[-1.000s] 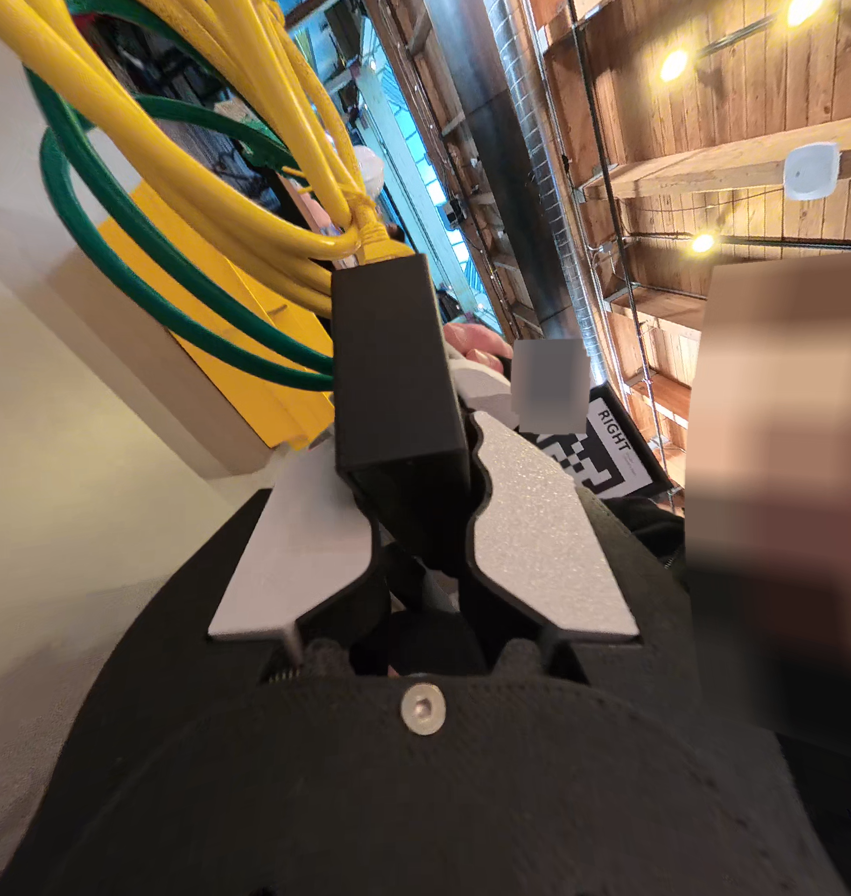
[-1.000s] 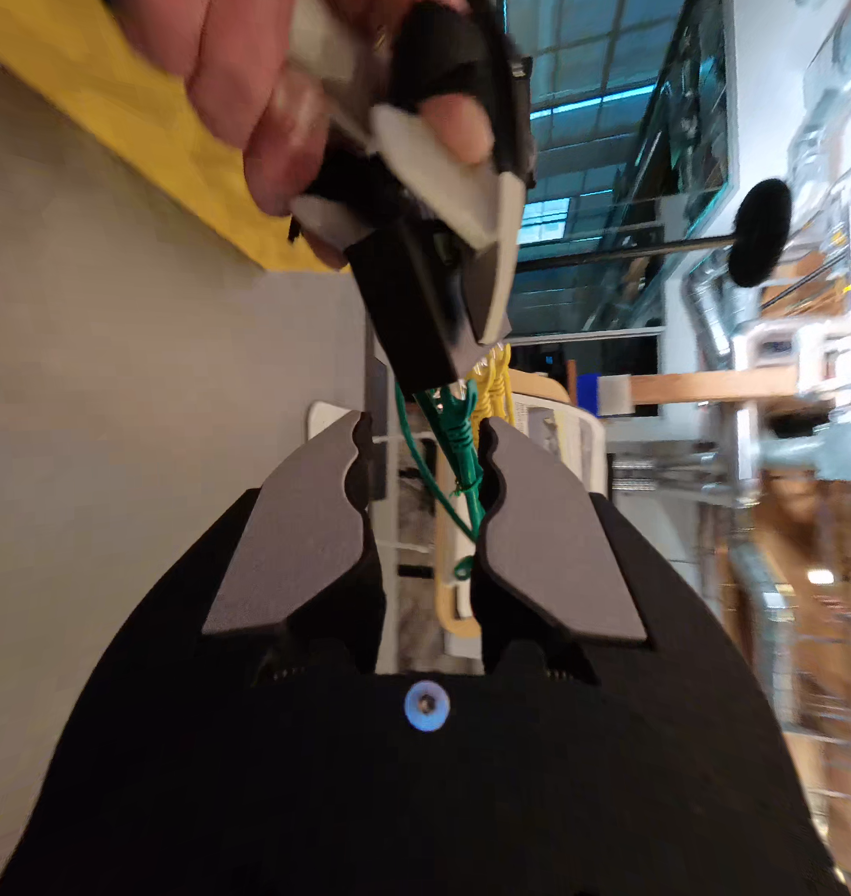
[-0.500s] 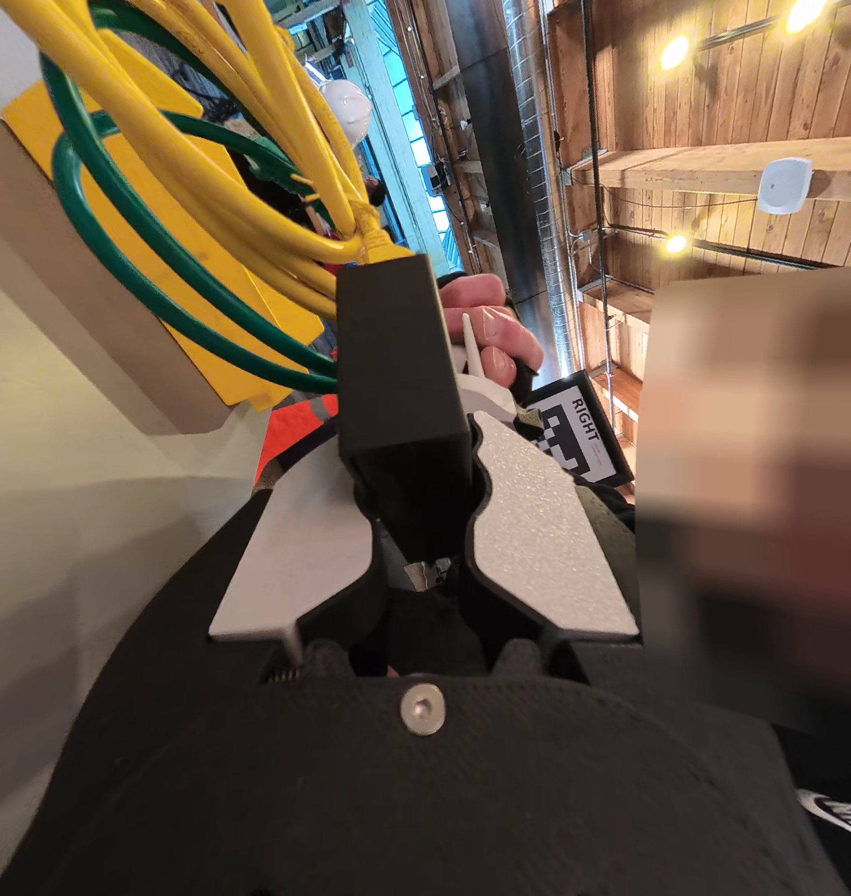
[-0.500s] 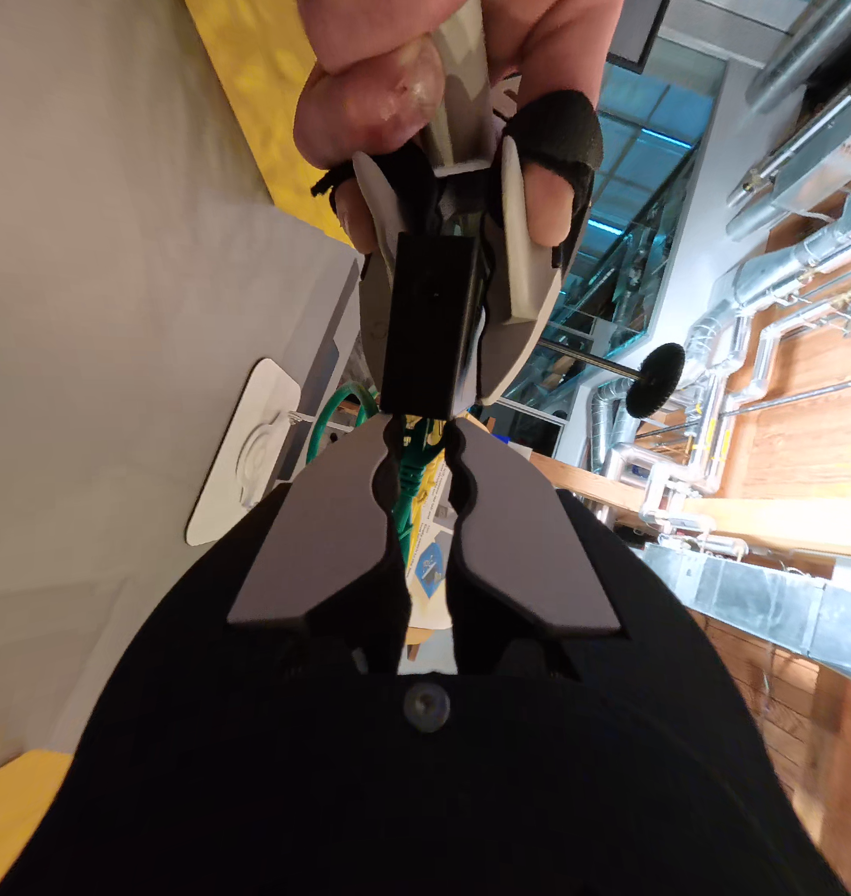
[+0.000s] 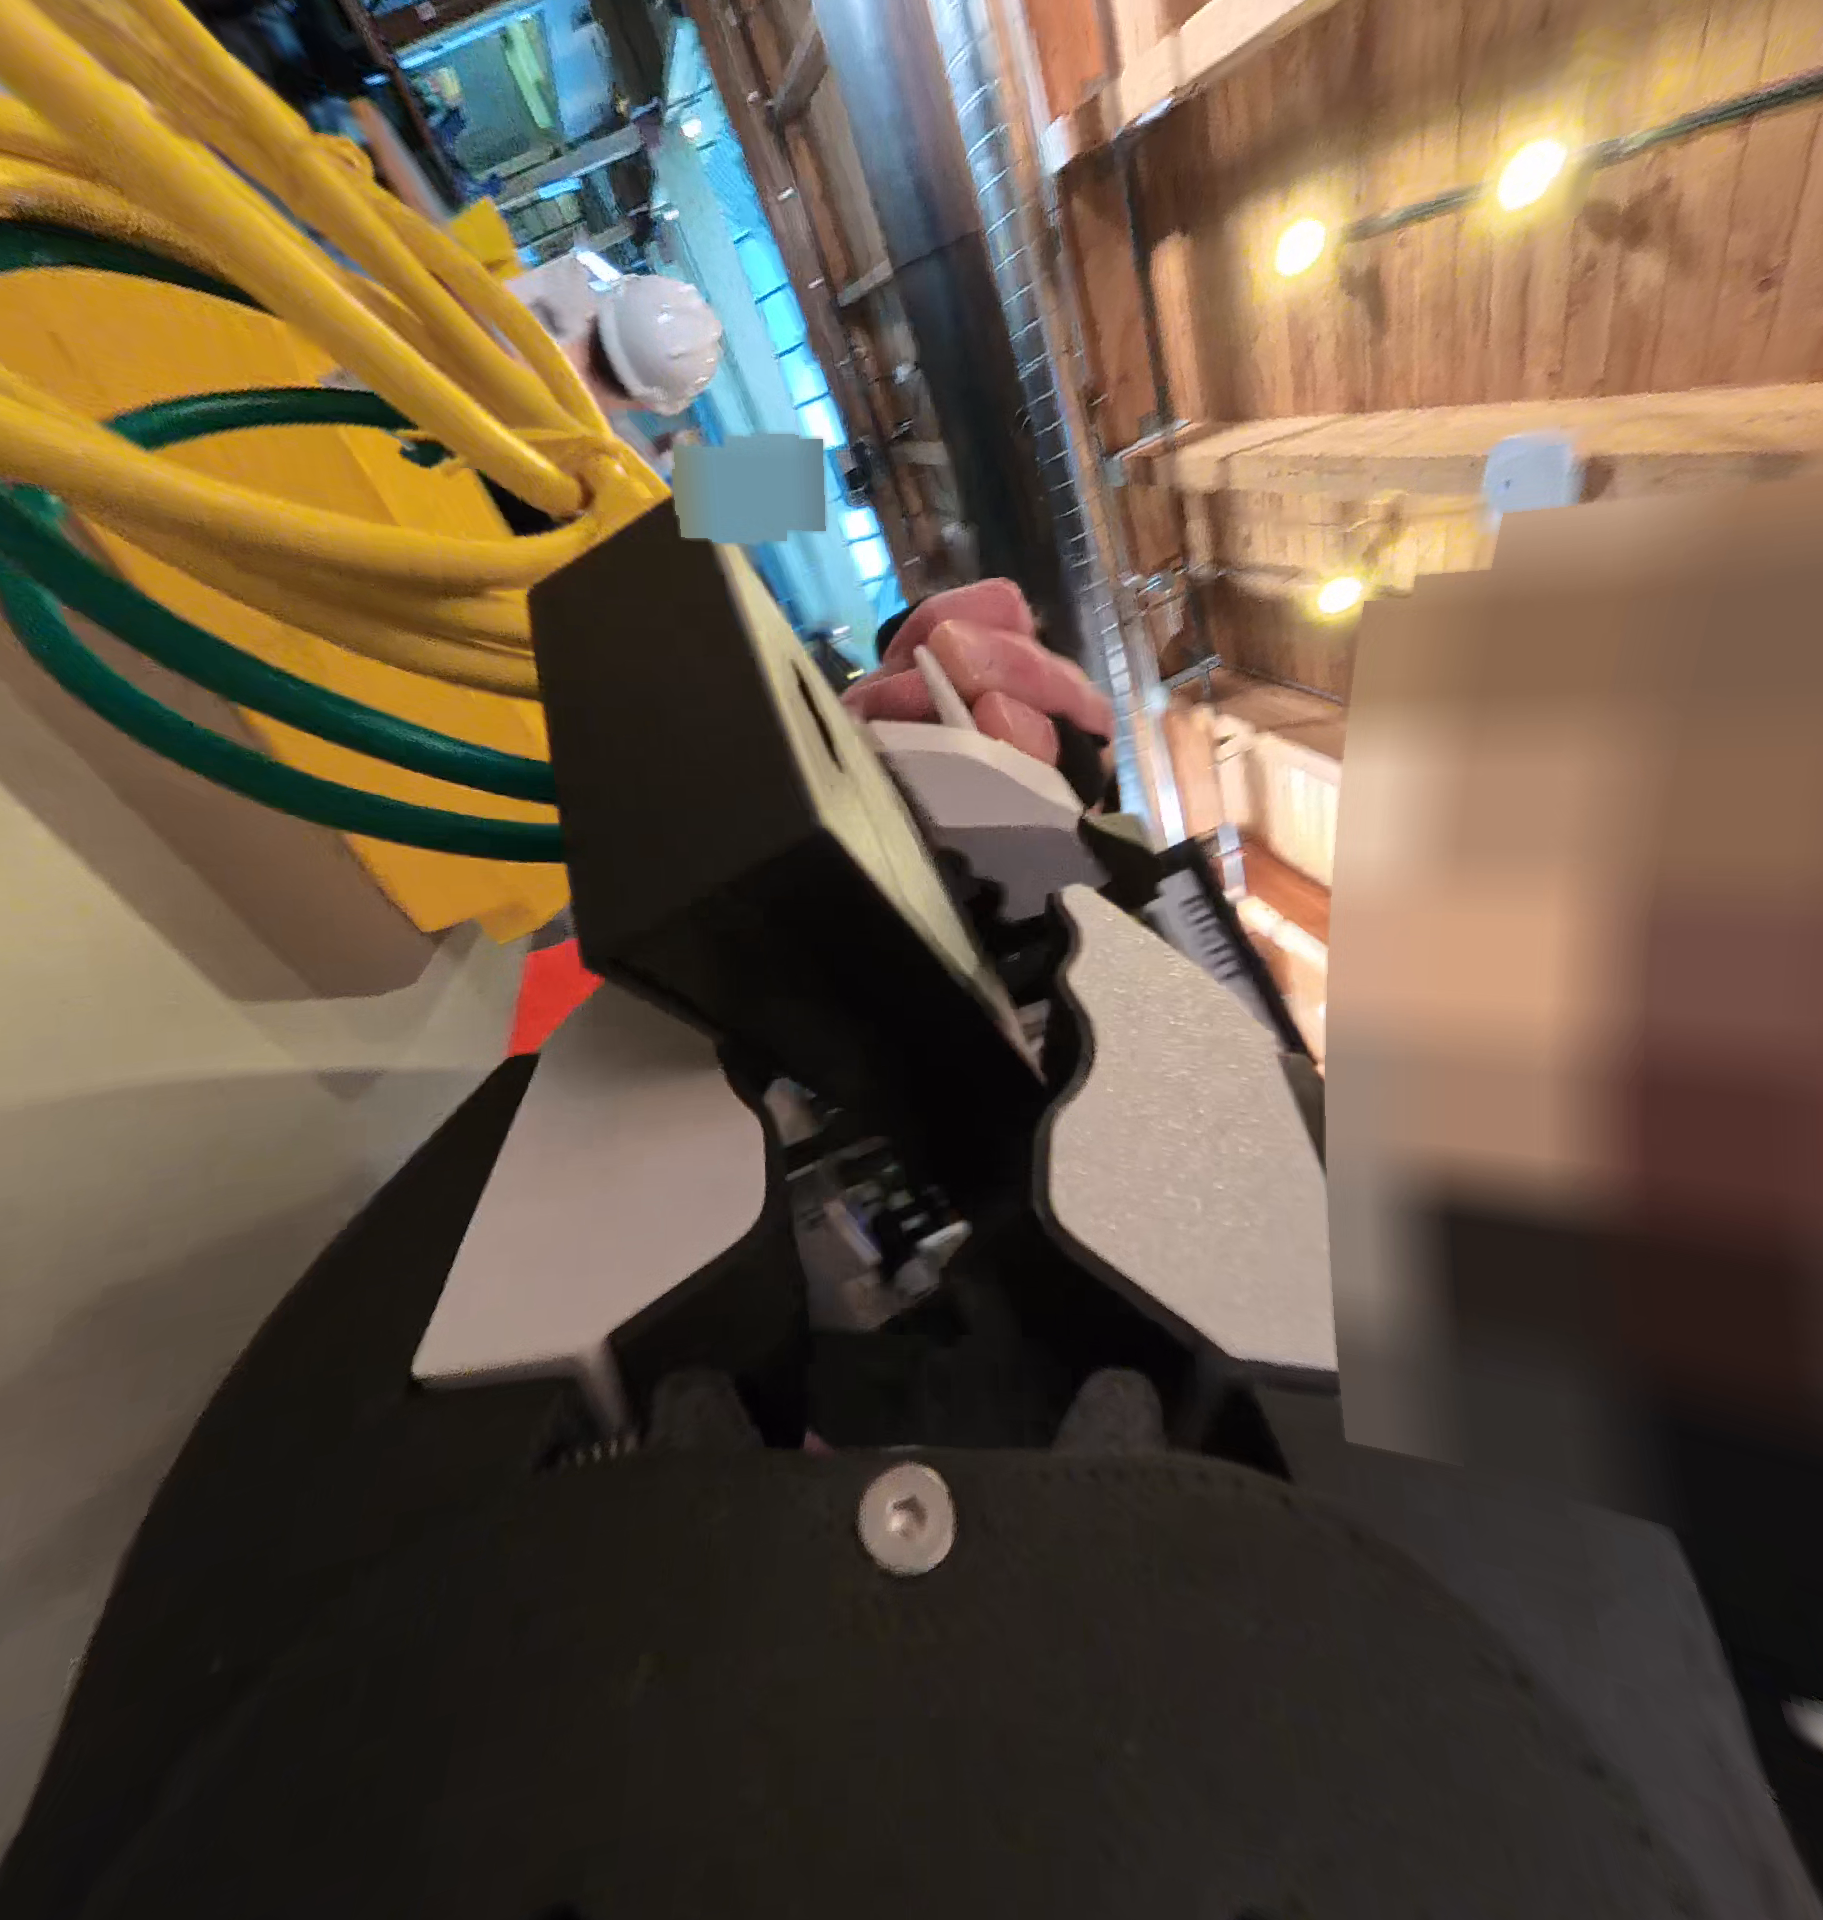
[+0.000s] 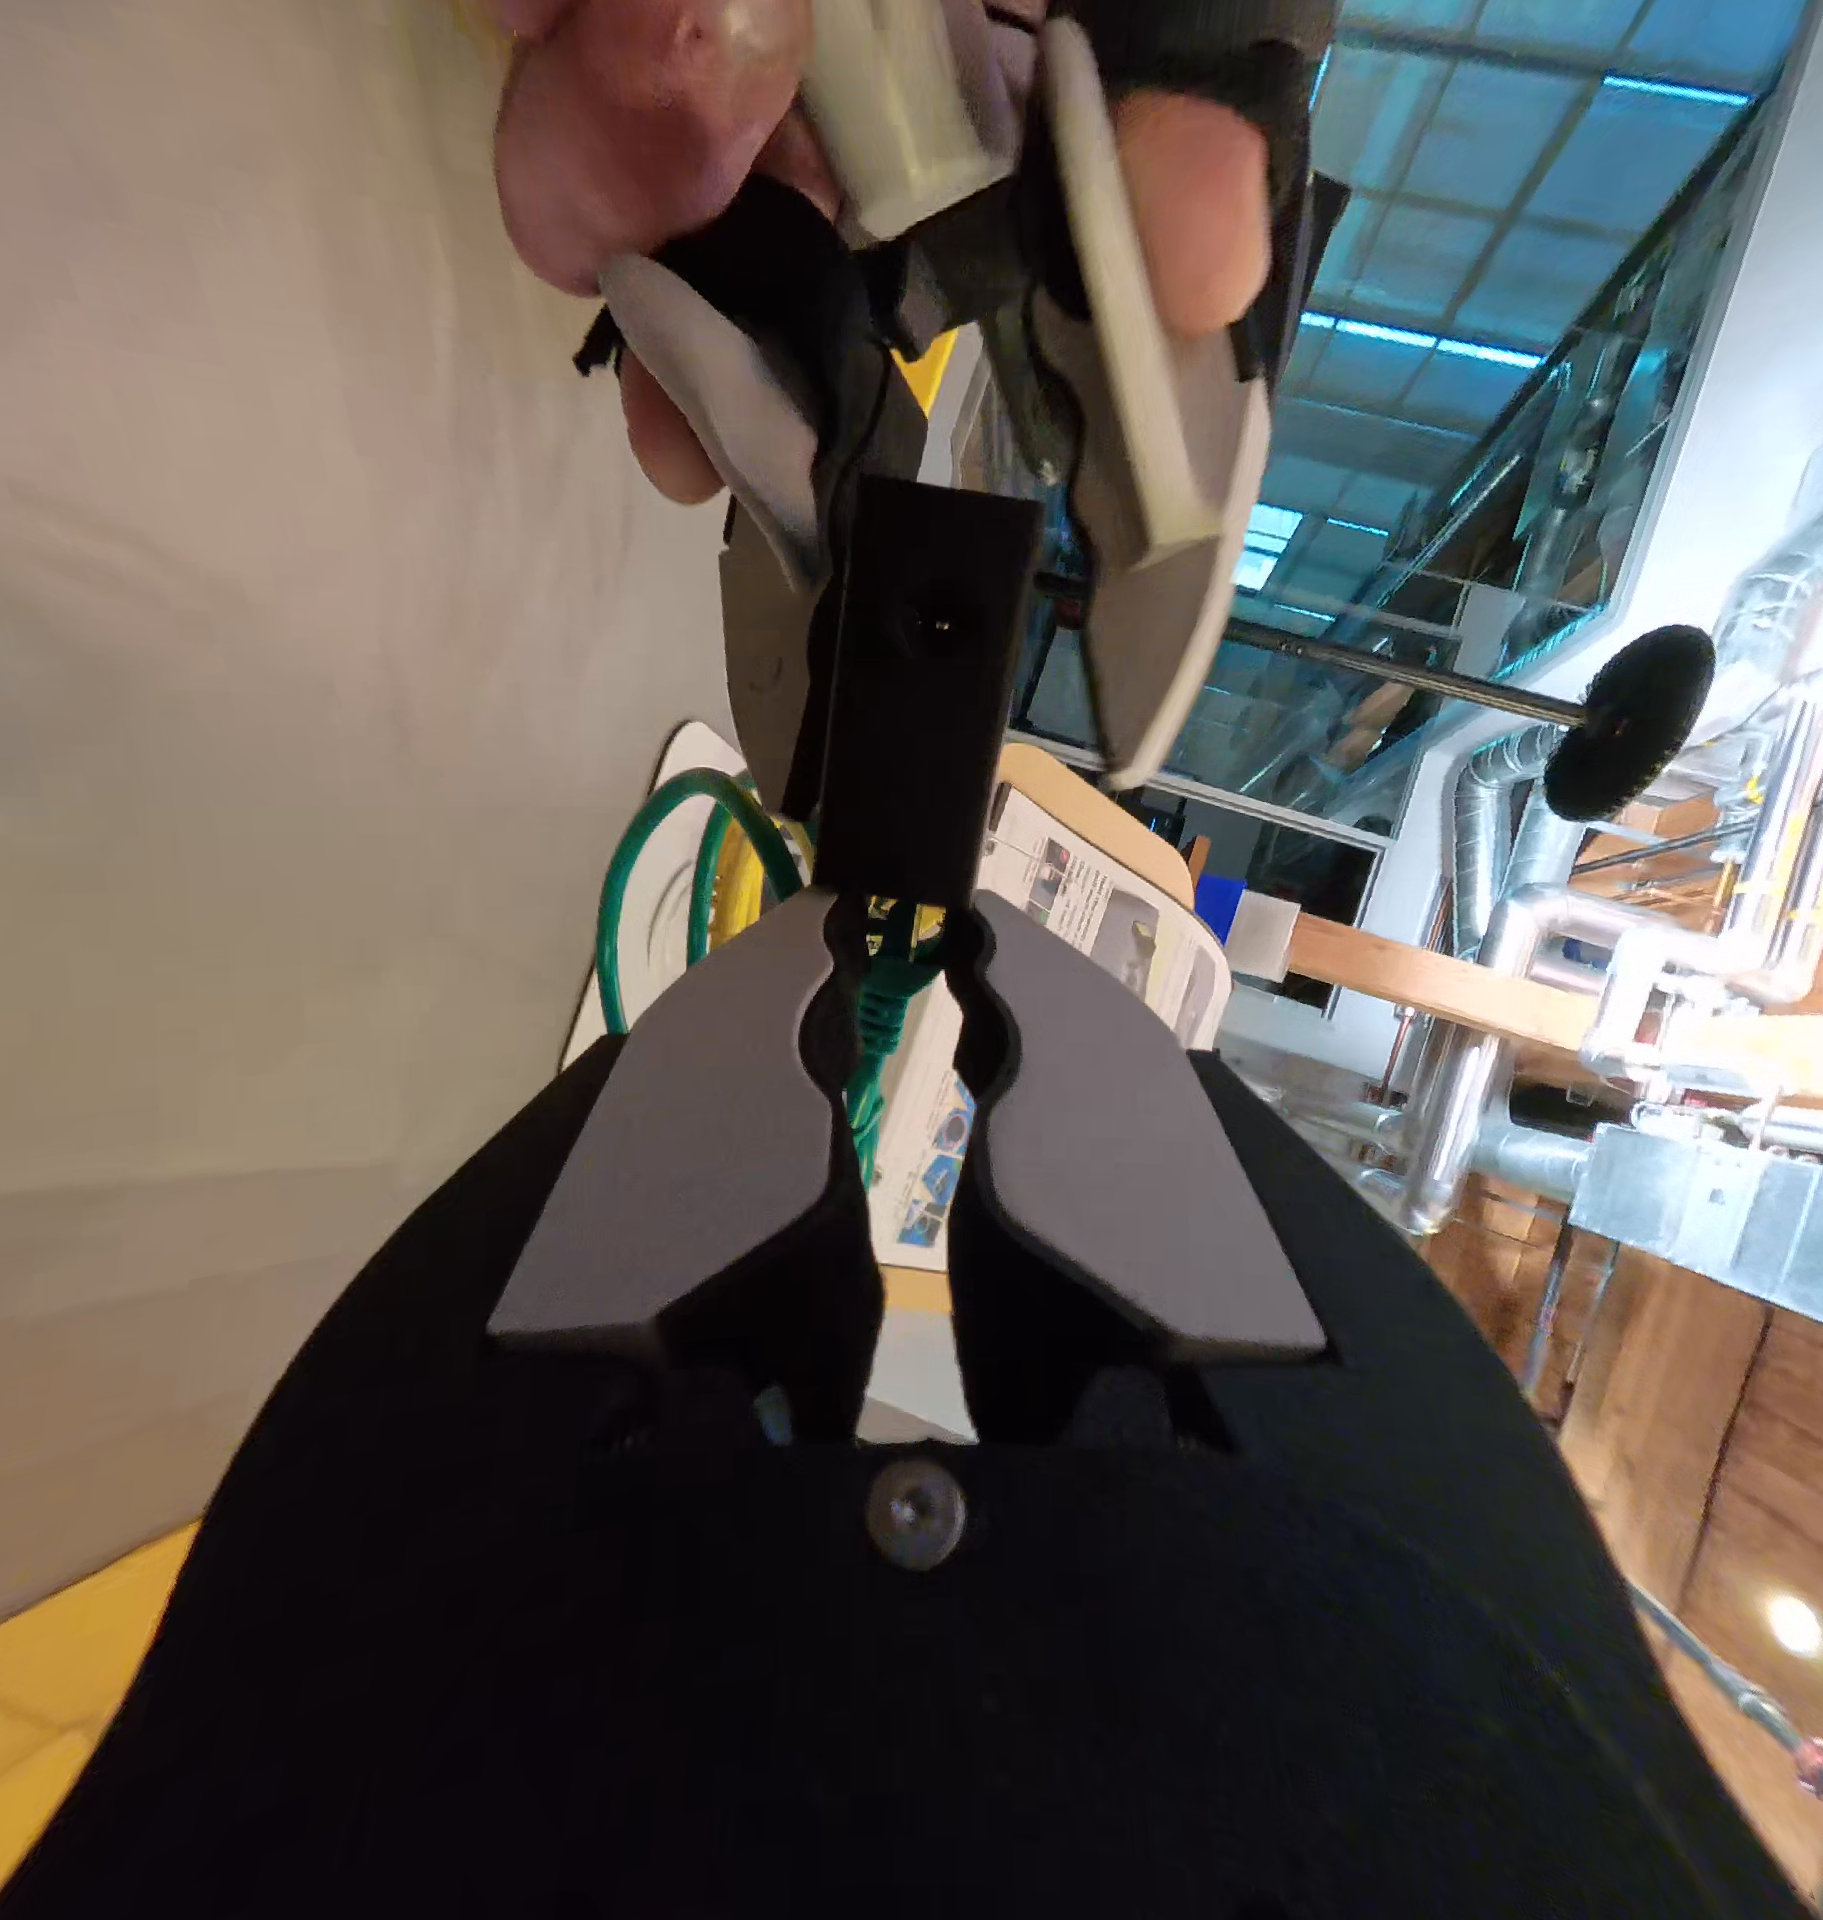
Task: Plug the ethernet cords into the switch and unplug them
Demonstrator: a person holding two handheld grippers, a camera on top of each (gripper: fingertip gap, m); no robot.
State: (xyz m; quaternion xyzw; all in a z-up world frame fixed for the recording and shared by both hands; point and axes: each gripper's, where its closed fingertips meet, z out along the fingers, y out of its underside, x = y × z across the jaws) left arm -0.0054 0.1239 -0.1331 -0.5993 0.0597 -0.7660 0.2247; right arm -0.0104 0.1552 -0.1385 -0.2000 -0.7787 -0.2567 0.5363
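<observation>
The left gripper (image 5: 902, 997) clamps the black rectangular plastic switch (image 5: 720, 790), tilted, in mid-air. The right gripper (image 6: 902, 961), nearly closed, pinches the green ethernet cord (image 6: 886, 1003) just below it. Yellow cords (image 5: 263, 416) loop alongside. Beyond: a pale wall (image 6: 263, 623), wooden ceiling (image 5: 1509, 343).

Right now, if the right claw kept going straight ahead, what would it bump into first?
Probably the black switch held in the left claw. The right claw points straight at its near end, with the green cord's plug between its fingers. Depth is hard to judge.
</observation>
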